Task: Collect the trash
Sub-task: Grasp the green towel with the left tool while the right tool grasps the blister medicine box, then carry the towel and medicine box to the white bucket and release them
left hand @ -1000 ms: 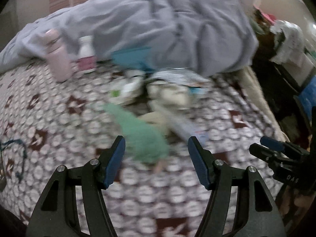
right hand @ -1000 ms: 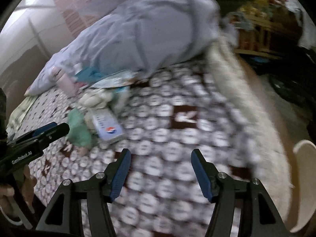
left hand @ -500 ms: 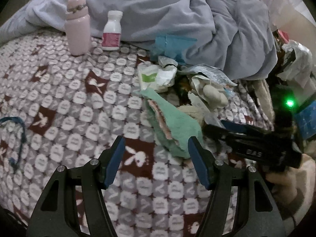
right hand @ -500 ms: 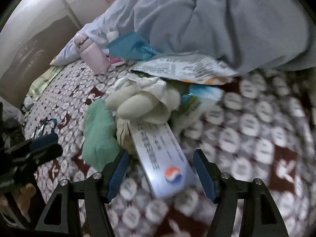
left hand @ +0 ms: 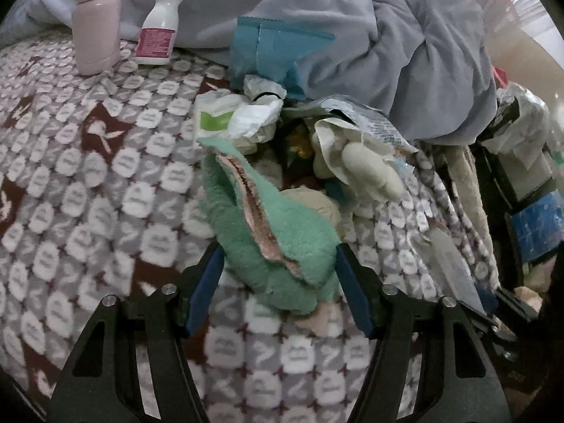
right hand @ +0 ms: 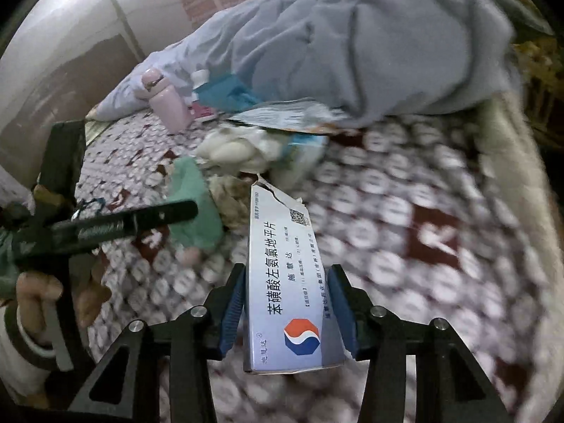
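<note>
1. Both claws have dropped onto the bed's litter: right claw (right hand: 286, 303) closing around a flat white medicine box (right hand: 287, 289).
2. Left claw (left hand: 278, 282) narrowing around a fluffy green cloth (left hand: 268, 225).
3. Crumpled tissues (left hand: 257, 112) and wrappers remain.

Long white-and-lilac cardboard medicine box (right hand: 285, 292), printed with black characters and a red-and-blue emblem, its far flap torn open, raised above the patterned bed. Fluffy mint-green sock with pink lining (left hand: 271, 225), crumpled mid-bed. Behind it, towards the bed's far edge: crumpled white tissues (left hand: 257, 116), cream wads (left hand: 370, 172), a torn printed foil wrapper (left hand: 366, 120), a teal pouch (left hand: 268, 46).
</note>
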Available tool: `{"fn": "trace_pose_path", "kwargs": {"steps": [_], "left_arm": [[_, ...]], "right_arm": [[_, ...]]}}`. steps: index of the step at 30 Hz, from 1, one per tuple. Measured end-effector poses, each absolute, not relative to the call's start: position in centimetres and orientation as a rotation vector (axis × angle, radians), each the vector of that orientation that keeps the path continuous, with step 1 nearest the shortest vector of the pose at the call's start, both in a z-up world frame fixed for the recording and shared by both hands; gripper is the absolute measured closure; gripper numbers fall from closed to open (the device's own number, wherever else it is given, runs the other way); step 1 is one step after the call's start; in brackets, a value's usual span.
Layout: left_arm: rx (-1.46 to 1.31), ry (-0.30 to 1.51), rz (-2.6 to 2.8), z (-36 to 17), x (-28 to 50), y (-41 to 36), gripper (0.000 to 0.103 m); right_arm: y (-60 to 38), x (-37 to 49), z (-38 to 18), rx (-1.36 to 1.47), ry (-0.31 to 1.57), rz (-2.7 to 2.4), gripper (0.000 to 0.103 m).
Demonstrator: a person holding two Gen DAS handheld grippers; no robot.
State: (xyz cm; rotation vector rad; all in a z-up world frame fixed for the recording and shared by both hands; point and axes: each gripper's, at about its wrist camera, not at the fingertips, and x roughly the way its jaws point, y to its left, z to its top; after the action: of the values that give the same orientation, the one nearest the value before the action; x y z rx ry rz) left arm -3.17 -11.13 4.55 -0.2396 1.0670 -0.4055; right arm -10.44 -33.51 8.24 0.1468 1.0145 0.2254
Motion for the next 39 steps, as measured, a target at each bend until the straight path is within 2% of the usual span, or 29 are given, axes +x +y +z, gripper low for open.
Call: {"fn": "trace_pose_path", "kwargs": {"steps": [3, 6, 15, 39], "left_arm": [[-0.223, 1.056, -0.407, 5.2, -3.7, -11.3, 0.062], [-0.209, 1.045, -0.438, 6.6, -4.7, -11.2, 0.065], [-0.092, 0.967, -0.522, 11.4, -8.4, -14.8, 0.066], [0.068, 0.921, -0.732, 13.5, -13.5, -28.1, 0.066]], "right_arm": [[-34.6, -11.4, 8.6, 0.164, 1.003, 0.191, 0.057], [-35.2, -12.2, 9.1, 0.176, 0.987, 0.174, 0.057], [-36.4, -14.5, 11.3, 0.143, 0.924, 0.102, 0.057], [-44.5, -20.2, 14.3, 0.181, 0.861, -0.120, 0.057]]}}
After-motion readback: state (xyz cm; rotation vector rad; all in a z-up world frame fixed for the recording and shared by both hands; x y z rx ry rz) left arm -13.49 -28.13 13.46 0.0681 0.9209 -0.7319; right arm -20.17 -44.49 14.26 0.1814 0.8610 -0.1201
